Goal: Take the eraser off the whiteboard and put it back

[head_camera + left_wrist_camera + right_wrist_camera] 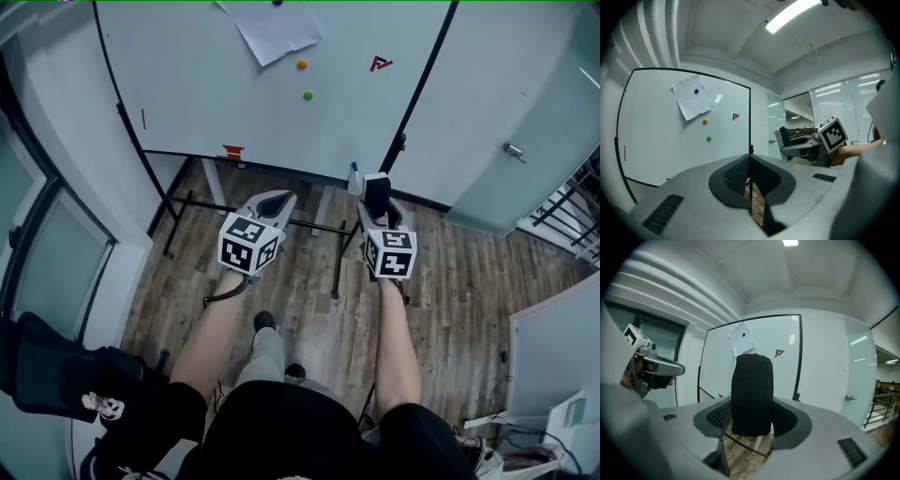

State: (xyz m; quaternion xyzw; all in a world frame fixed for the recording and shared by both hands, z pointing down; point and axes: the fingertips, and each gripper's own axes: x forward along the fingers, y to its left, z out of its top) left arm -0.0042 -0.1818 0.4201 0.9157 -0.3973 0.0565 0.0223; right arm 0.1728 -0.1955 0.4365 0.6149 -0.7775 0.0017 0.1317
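Eraser point(751, 390): black, with a coarse knit-looking felt face, rounded top, taller than wide. Clamped upright between the jaws of right gripper point(751, 411), pads pressing both long sides, top poking well above the jaw tips. Held in the air, clear of whiteboard point(234, 84), near its lower right corner in head view. Small white-and-blue thing point(354, 178) just beside it, cannot tell what.

Left gripper point(750, 159): jaws clenched together, only a thin seam between the pads, nothing gripped. Level with the right one, the two side by side and apart.

Edges and room: black frame point(427, 80) down the board's right side, close to the eraser's line. Wide bare white surface on the board's left and centre. Top area taken by a paper sheet point(272, 28) pinned under a blue magnet point(696, 91), with orange magnet point(302, 65) and green magnet point(307, 96) below it. Small red item point(232, 151) at the bottom edge. Dark stand legs point(337, 258) under the board, on wooden floor point(450, 281), just ahead of the grippers. Pale wall panel right of the board, with a door handle point(513, 151). Window frame point(42, 244) at left.

Writing: red mark point(380, 64) on the board, roughly an F shape, too small to read further. Short red stroke point(143, 118) near the left frame. Black-and-white square markers on each cube point(248, 244), patterns only.
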